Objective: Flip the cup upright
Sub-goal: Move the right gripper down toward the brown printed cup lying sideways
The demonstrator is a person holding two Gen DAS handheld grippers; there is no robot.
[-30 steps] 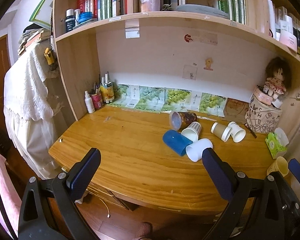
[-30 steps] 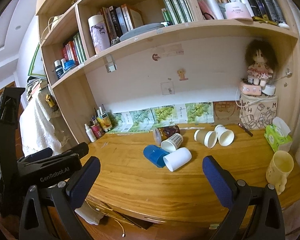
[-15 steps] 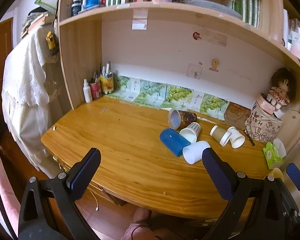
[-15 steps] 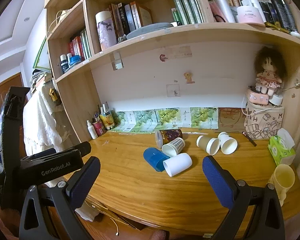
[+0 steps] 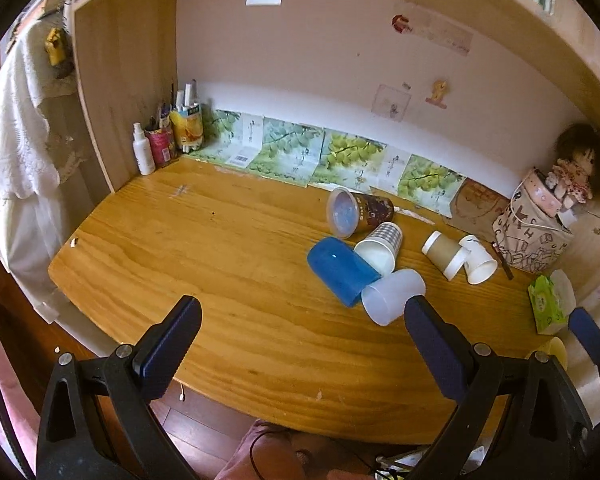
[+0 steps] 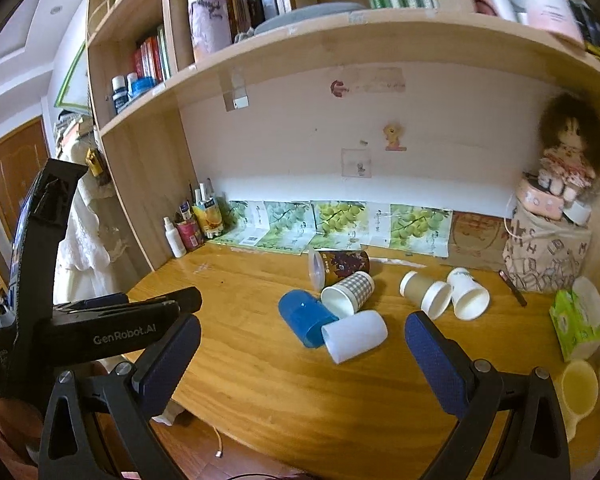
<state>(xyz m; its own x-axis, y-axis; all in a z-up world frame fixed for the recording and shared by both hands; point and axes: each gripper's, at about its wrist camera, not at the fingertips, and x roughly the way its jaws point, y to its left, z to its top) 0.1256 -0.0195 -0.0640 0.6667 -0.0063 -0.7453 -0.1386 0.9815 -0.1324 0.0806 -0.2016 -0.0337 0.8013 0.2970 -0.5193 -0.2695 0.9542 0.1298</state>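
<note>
Several cups lie on their sides on the wooden desk point(image 5: 204, 248): a blue cup point(image 5: 340, 270) point(image 6: 304, 316), a white plastic cup point(image 5: 392, 296) point(image 6: 354, 335), a checked paper cup point(image 5: 380, 244) point(image 6: 348, 292), a dark printed cup point(image 5: 358, 210) point(image 6: 338, 266), a tan cup point(image 5: 446, 252) point(image 6: 424, 292) and a white paper cup point(image 5: 478, 260) point(image 6: 466, 294). My left gripper point(image 5: 300, 344) is open and empty, above the desk's front edge. My right gripper point(image 6: 300, 354) is open and empty, in front of the cups. The left gripper's body point(image 6: 100, 320) shows at the left of the right wrist view.
A yellow mug point(image 6: 578, 388) stands upright at the desk's right front corner, beside a green tissue pack point(image 6: 576, 322). A patterned bag with a doll point(image 6: 548, 248) stands at the back right. Bottles and pen holders point(image 5: 168, 140) fill the back left corner. A shelf point(image 6: 340, 36) overhangs the desk.
Both grippers have moved forward toward the desk and the cups; the left view has tilted down, so the upper shelf has left it. No cup has moved.
</note>
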